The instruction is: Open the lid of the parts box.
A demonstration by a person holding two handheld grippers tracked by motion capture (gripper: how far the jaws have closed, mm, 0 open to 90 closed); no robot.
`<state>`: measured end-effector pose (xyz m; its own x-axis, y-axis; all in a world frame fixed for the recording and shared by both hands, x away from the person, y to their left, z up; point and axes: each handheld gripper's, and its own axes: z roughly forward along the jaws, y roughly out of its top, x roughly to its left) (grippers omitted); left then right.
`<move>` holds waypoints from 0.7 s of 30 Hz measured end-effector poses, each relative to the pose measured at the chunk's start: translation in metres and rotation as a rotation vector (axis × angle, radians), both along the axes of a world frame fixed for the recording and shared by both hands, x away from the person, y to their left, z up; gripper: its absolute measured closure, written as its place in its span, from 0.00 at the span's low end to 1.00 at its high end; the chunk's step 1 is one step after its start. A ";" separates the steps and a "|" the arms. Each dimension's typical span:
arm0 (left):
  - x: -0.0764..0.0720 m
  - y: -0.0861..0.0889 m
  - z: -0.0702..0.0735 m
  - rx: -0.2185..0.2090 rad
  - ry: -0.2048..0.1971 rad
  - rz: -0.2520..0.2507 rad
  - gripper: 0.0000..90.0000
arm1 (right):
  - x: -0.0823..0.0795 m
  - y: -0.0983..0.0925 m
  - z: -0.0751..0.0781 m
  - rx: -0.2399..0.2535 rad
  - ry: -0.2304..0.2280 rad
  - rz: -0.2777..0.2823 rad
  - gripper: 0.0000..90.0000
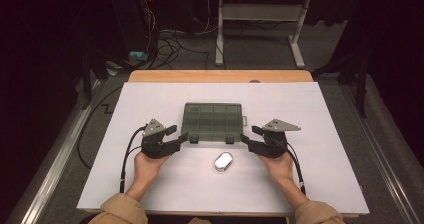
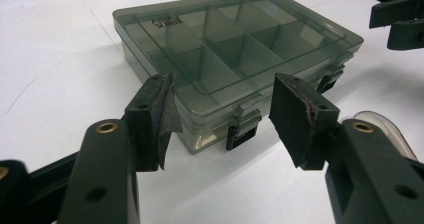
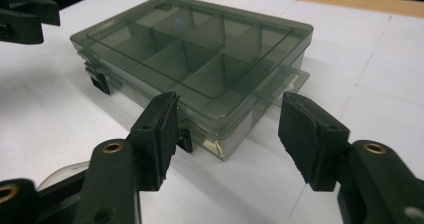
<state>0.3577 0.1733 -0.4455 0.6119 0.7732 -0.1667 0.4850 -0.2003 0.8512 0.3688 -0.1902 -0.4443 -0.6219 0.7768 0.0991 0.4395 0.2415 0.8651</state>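
The small shiny white oval thing (image 1: 223,161) sits closest to the person's edge of the desk (image 1: 150,194), between the two forearms, and nobody's touching it. Just past it is what the work seems to be about, the smoky translucent compartment box (image 1: 213,121), lying flat around the middle of the white desk with its lid down. Through the lid the dividers show and the compartments look empty as far as anyone can tell. Both black latches (image 2: 239,134) on the front edge look snapped shut, so by this read nothing's been opened yet. The left claw (image 1: 181,138) is parked at the box's front left corner and the right claw (image 1: 248,137) at the front right corner, mirrored, both pointing inward. In the left gripper view the jaws stand partly open with that corner and one latch framed in the gap, pads (image 2: 165,115) not pressing on anything. It's the same in the right gripper view: a moderate gap, the box corner (image 3: 225,134) in between, the clear hang tab (image 3: 285,86) sticking out the side, no contact that shows. So the approach looks done, and the actual grab or latch popping, lid lifting and whatever goes in the compartments is probably all left to do.
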 end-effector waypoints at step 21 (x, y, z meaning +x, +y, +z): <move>0.022 0.009 0.023 0.176 0.169 -0.082 0.78 | 0.017 0.008 0.011 -0.213 0.144 0.106 0.92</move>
<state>0.3801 0.1819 -0.4225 0.6486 0.7483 -0.1387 0.5934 -0.3831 0.7079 0.3861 -0.1821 -0.4336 -0.6924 0.7208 0.0338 0.5168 0.4626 0.7204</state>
